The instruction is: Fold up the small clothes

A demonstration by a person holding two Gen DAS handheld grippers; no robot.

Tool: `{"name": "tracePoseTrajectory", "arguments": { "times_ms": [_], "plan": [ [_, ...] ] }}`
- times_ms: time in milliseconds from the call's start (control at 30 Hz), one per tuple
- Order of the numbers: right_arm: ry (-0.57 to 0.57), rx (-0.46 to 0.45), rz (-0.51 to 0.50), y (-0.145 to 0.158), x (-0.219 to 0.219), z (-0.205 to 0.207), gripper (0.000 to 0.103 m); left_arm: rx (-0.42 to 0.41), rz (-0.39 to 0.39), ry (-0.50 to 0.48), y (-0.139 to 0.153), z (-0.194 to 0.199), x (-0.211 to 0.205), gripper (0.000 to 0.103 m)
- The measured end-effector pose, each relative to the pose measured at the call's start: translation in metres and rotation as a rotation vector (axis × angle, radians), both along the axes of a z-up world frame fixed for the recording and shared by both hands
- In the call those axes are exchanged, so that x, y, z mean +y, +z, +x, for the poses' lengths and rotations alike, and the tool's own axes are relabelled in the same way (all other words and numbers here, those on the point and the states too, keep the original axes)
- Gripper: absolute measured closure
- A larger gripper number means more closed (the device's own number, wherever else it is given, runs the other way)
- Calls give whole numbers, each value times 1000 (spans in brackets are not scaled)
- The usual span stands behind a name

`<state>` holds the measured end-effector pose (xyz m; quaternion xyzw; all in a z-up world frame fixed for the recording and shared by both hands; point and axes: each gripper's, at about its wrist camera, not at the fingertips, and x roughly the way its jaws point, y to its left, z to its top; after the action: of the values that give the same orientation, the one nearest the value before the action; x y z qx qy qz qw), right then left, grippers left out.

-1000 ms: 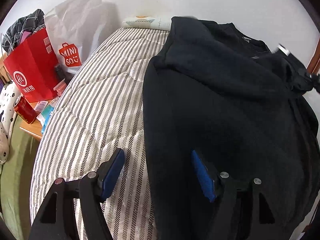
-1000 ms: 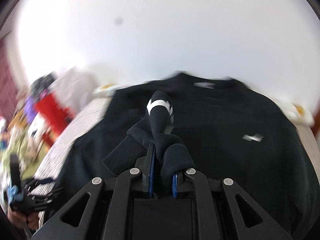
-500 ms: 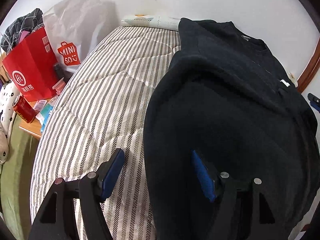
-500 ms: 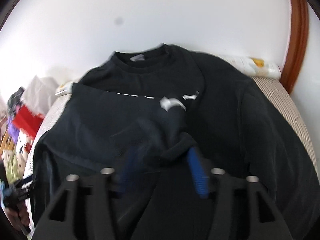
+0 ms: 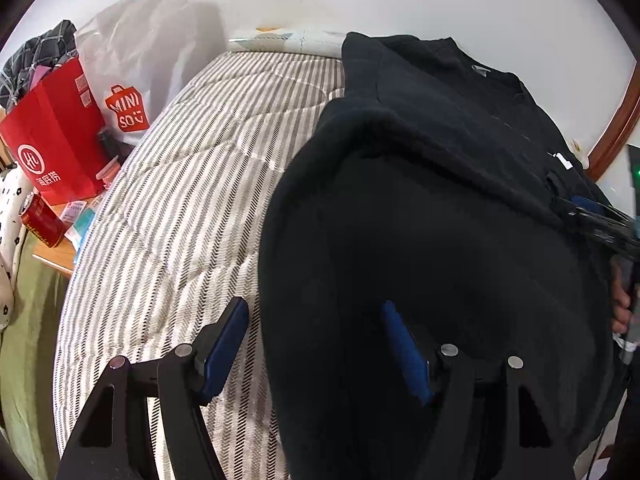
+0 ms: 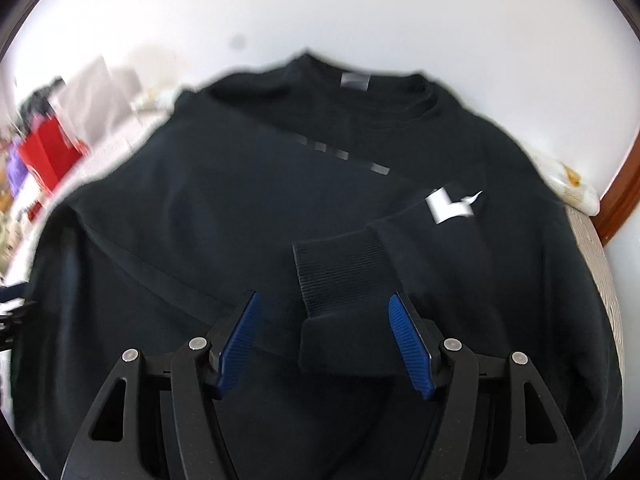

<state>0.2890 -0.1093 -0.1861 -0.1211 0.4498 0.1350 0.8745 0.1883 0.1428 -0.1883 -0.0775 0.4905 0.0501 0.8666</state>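
The right gripper (image 6: 324, 340) has just been opening; its jaws stand spread, with the ribbed cuff (image 6: 340, 276) of the black sweatshirt (image 6: 200, 208) lying loose between them, sleeve folded across the chest. The left gripper (image 5: 316, 344) is spread too, straddling the sweatshirt's left edge. The garment covers the right side of the striped mattress (image 5: 180, 208), collar toward the wall; the mattress's left half lies bare up to its edge, where a red bag (image 5: 56, 136) stands.

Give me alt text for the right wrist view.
The right hand-held gripper, jaws just opened, has the ribbed cuff of a black long-sleeved sweatshirt lying loose between its blue pads. The sleeve lies folded across the sweatshirt's chest.
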Motion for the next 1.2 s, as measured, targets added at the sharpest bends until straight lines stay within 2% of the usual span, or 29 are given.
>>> {"name": "tracePoseTrajectory", "arguments": {
  "times_ms": [33, 67, 100, 133, 167, 200, 300, 400, 500, 533, 567, 600, 700, 767, 833, 967, 1100, 1200],
  "plan": [
    [-10, -4, -26, -5, 2, 4, 39, 0, 3, 1, -1, 0, 0, 35],
    [-19, -14, -34, -8, 2, 8, 45, -2, 7, -1, -1, 1, -1, 35],
    [-24, -30, -27, -8, 1, 9, 65, -2, 9, -3, -1, 2, -1, 35],
    [-22, -31, -16, -6, -1, 11, 78, -2, 12, -6, -1, 2, -1, 35],
    [-6, -7, 22, -1, -6, 13, 89, -1, 10, -7, -1, 3, -1, 35],
    [-15, -16, 44, 6, -12, 12, 95, -1, 7, -8, -1, 3, -1, 35],
    [-120, -125, 35, 37, -46, 5, 95, 0, -1, -6, -1, 3, 3, 35],
    [-259, -145, -1, 56, -90, 10, 93, -1, -5, 4, 1, 3, 8, 35],
    [-386, -159, -38, 72, -127, 12, 81, -18, -4, 5, 5, 3, 9, 35],
    [-394, -164, -19, 79, -132, 13, 79, -24, 1, 5, 7, 4, 10, 35],
    [-376, -162, 2, 84, -130, 14, 73, -28, 5, 7, 8, 5, 9, 35],
    [-348, -158, 14, 88, -123, 14, 63, -33, 6, 10, 10, 7, 10, 35],
    [-242, -184, 18, 100, -78, 21, 50, -47, 3, 20, 16, 13, 12, 35],
    [-153, -179, 60, 101, -38, 32, 49, -60, 6, 22, 20, 17, 13, 35],
    [-54, -134, 118, 94, 5, 46, 49, -66, 5, 19, 22, 22, 12, 35],
    [112, -112, 151, 76, 89, 75, 49, -87, -10, -10, 24, 34, 8, 36],
    [191, -55, 213, 58, 141, 104, 50, -99, -14, -33, 22, 49, 5, 41],
    [231, -24, 226, 47, 173, 129, 50, -97, -25, -43, 19, 58, 6, 51]
  ]
}}
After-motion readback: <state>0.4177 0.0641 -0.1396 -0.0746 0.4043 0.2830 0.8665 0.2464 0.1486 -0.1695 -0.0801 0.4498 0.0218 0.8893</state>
